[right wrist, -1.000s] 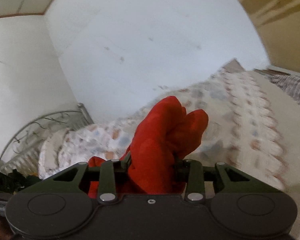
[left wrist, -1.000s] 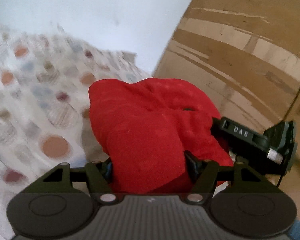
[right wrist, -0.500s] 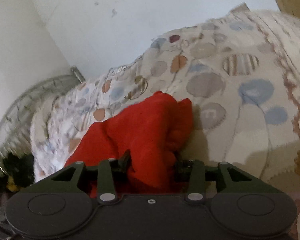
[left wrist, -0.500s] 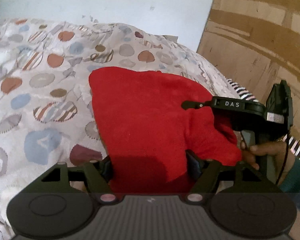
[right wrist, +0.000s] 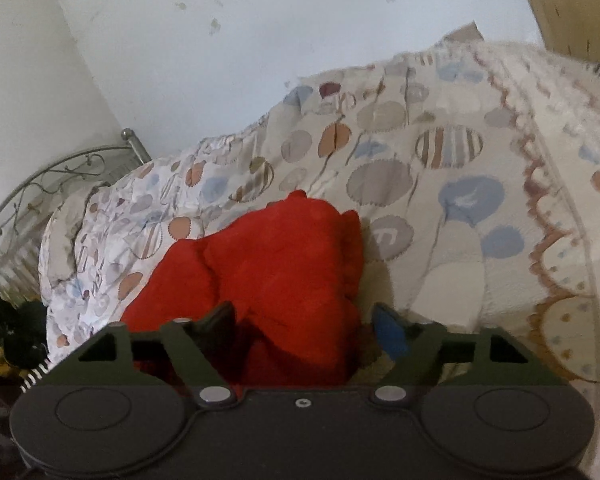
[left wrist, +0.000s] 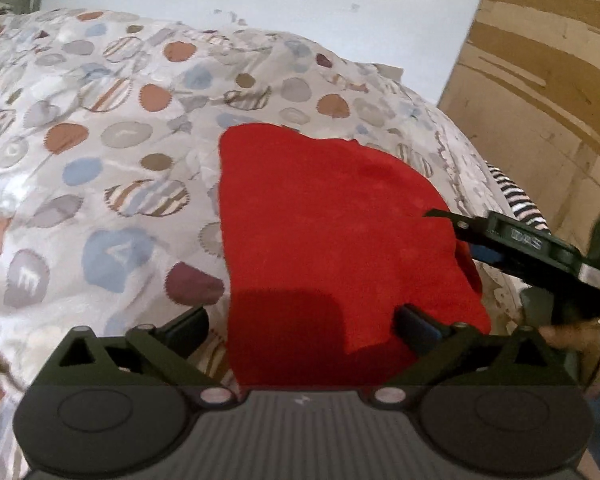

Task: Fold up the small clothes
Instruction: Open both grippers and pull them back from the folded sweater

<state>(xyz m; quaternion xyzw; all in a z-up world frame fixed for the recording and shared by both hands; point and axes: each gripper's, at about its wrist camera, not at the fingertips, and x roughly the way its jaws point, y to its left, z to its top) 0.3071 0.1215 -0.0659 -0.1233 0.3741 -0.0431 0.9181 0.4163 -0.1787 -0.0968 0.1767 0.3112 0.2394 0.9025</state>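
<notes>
A red garment [left wrist: 332, 240] was laid flat on the patterned bedspread [left wrist: 112, 152], between the opening jaws of the left gripper [left wrist: 304, 320] and right gripper [right wrist: 304, 320], gripped by neither

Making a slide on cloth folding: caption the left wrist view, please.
Left gripper, jaws opening, releases the red cloth onto the spotted bedspread; right gripper alongside.

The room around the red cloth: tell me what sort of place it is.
Most likely a bedroom: the red cloth lies on a bed's patterned quilt, with a curved metal bedstead against plain white walls.
</notes>
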